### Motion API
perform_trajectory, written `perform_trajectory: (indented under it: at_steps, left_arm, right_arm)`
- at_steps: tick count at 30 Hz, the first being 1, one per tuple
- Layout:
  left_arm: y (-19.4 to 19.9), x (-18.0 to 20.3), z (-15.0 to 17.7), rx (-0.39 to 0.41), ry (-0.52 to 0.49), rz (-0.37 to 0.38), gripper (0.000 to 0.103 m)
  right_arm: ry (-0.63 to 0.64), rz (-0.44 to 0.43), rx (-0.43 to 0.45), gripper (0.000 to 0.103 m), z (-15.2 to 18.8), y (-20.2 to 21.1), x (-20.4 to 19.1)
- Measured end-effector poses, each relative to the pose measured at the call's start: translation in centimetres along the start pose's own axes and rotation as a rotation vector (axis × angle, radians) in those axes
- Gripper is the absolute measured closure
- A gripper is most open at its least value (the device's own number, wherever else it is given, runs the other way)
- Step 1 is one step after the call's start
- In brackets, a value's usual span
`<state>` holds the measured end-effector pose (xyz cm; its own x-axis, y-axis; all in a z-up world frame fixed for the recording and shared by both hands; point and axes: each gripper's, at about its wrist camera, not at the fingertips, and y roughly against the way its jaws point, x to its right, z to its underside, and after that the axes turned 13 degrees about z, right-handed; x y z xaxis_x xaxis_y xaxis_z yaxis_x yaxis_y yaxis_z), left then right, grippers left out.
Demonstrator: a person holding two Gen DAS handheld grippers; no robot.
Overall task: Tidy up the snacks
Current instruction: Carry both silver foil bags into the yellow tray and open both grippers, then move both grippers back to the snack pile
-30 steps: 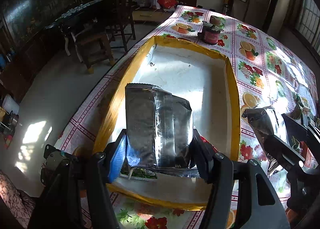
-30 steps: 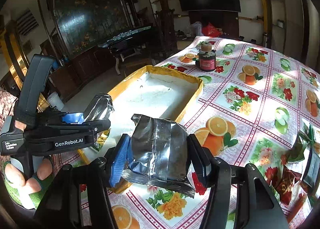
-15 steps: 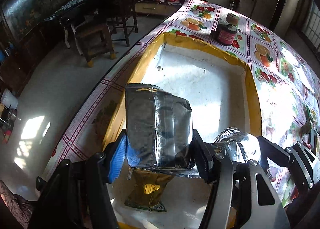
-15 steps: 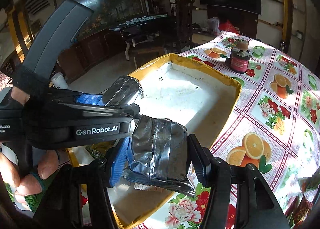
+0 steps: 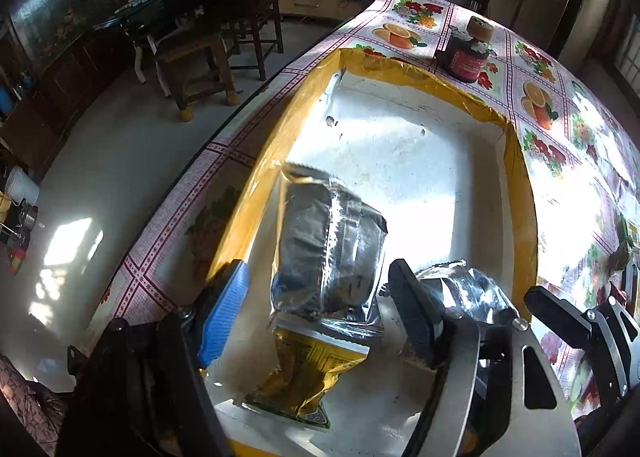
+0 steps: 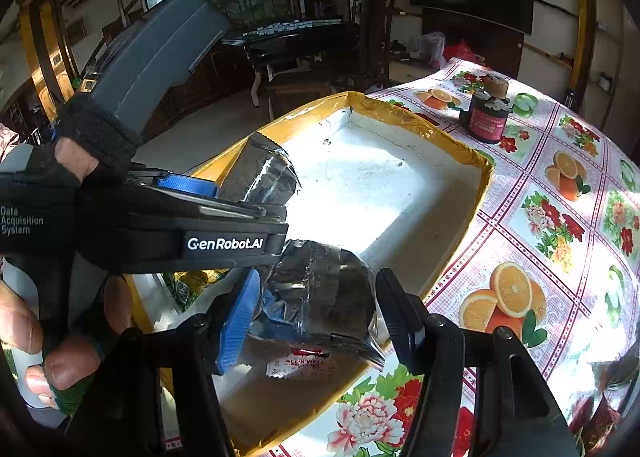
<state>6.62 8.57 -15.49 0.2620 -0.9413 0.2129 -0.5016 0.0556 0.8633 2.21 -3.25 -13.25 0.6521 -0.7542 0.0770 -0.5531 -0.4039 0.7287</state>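
Note:
A yellow-rimmed white tray [image 5: 520,193] lies on the flowered tablecloth. My left gripper [image 5: 316,301] is open over the tray's near end, and a silver foil snack pouch [image 5: 328,249] lies loose between its spread fingers, partly on a yellow snack packet [image 5: 308,373]. My right gripper [image 6: 316,317] has opened just over the tray's near right rim [image 6: 476,193], and a second silver pouch [image 6: 320,289] sits loose between its fingers. This second pouch also shows in the left wrist view [image 5: 464,293]. The left gripper's body [image 6: 160,225] crosses the right wrist view.
A dark red jar [image 5: 466,57] with a cork lid stands beyond the tray's far end, also in the right wrist view [image 6: 488,117]. More snack packets [image 6: 596,417] lie at the table's right. The table edge [image 5: 224,129] runs left of the tray, with floor and wooden chairs below.
Both grippers moved over the tray and opened. The left pouch dropped onto the yellow packet in the tray. The right pouch came loose at the tray's near right rim.

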Motion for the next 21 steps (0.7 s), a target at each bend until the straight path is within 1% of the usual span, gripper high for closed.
perform_trajectory:
  at_steps: [4, 9, 15, 21]
  left_arm:
    - [1.9, 0.4, 0.3, 0.034, 0.006, 0.017, 0.023]
    - [3.5, 1.5, 1.0, 0.047, 0.005, 0.051, 0.022]
    - [4.7, 4.8, 2.2, 0.051, -0.050, 0.086, 0.022]
    - [5.3, 8.4, 3.6, 0.036, -0.110, 0.116, 0.022]
  right_arm:
    - [-0.035, -0.001, 0.017, 0.042, 1.3, 2.1, 1.3]
    - [-0.119, 0.017, 0.020, 0.042, 3.8, 4.8, 4.1]
    - [-0.239, 0.058, 0.006, 0.042, 7.8, 7.9, 8.5]
    - [-0.356, 0.106, 0.006, 0.041, 11.3, 10.5, 12.6]
